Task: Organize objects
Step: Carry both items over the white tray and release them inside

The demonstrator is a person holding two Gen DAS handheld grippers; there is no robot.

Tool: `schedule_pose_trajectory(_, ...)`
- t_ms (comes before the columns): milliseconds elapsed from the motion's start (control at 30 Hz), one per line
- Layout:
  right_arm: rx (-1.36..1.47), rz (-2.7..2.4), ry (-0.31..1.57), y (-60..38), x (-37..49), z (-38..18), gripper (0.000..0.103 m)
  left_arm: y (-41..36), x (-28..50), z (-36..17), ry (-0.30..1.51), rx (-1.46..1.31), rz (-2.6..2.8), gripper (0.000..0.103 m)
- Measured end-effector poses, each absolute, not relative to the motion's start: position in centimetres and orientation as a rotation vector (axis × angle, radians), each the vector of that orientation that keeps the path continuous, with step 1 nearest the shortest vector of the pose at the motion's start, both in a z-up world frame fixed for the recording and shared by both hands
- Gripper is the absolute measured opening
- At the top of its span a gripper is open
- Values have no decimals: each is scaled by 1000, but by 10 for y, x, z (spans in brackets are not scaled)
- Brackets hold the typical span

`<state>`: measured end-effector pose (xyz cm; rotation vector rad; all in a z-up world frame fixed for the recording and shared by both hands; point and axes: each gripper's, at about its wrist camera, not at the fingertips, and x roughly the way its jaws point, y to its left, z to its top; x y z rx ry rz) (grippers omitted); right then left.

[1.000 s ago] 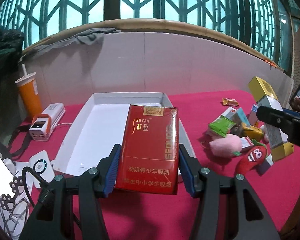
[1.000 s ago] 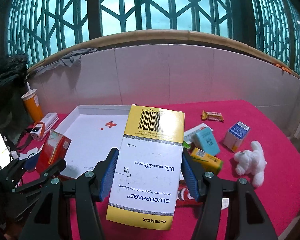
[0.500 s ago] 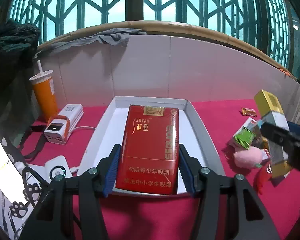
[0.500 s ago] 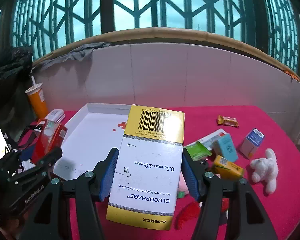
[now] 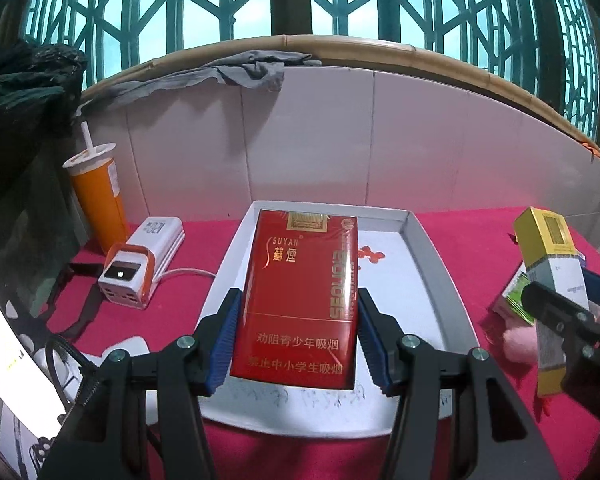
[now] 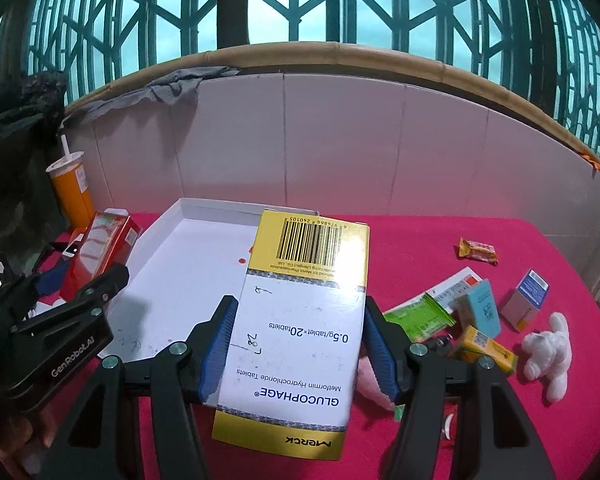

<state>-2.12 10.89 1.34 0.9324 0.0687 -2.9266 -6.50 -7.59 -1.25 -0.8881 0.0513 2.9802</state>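
Observation:
My left gripper [image 5: 296, 336] is shut on a red cigarette pack [image 5: 300, 300], held upright above the near end of the white tray [image 5: 428, 280]. My right gripper [image 6: 296, 344] is shut on a white and yellow Glucophage tablet box [image 6: 300, 320], held over the red cloth just right of the white tray [image 6: 180, 264]. From the right wrist view the left gripper [image 6: 66, 280] with its red pack [image 6: 100, 248] shows at the tray's left side. In the left wrist view the tablet box [image 5: 552, 276] shows at the right.
An orange cup with a straw [image 5: 96, 196] and a white and orange power bank [image 5: 140, 260] stand left of the tray. Right of it lie small boxes [image 6: 480, 312], a green packet [image 6: 416, 316], a snack bar [image 6: 478, 250] and a white plush toy [image 6: 548, 356]. A tiled wall runs behind.
Both grippers have moved left with their boxes still held. The red pack now sits over the tray's middle instead of its right rim; the pile of small objects has slid right in both views.

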Motion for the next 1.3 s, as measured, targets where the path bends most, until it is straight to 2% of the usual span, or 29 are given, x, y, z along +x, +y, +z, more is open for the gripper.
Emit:
schedule_pose_trajectory(633, 994, -2866, 97, 79, -80, 0, 65, -75, -129, -22, 75, -1003, 2934, 55)
schedule_pose_trajectory(800, 1007, -2846, 167, 69, -102, -12, 65, -79, -151, -32, 31, -1047, 2891, 55)
schedule_pose_trajectory(1167, 1105, -2825, 240, 60, -130, -40, 66, -77, -179, -53, 94, -1139, 2891, 55)
schedule_pose_trajectory(1300, 1128, -2822, 263, 58, -134, -48, 69, -77, -177, -54, 87, -1126, 2911, 57)
